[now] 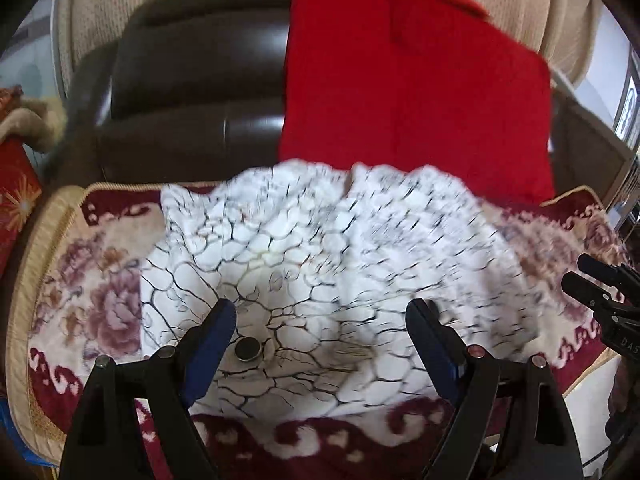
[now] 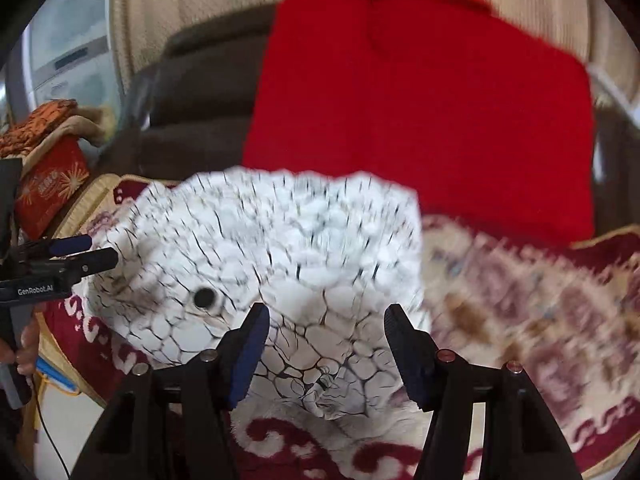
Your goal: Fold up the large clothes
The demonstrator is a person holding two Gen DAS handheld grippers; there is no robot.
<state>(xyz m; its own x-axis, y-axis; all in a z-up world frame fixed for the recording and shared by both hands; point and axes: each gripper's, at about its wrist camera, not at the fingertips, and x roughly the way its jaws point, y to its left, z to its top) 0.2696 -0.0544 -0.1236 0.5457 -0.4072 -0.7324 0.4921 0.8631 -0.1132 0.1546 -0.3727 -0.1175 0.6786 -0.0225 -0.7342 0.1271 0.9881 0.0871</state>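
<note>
While the white garment (image 1: 304, 280) is lying bunched on the floral cushion (image 1: 92, 280) below a red cloth (image 1: 412, 92), we are hovering both tongs over it: left tongs (image 1: 322, 316) spread wide, right tongs (image 2: 326, 320) parted, gripping nothing.

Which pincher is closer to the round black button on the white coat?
Left. The left gripper hangs right over the button, which sits by its finger. The right gripper is off to the button's side.
</note>
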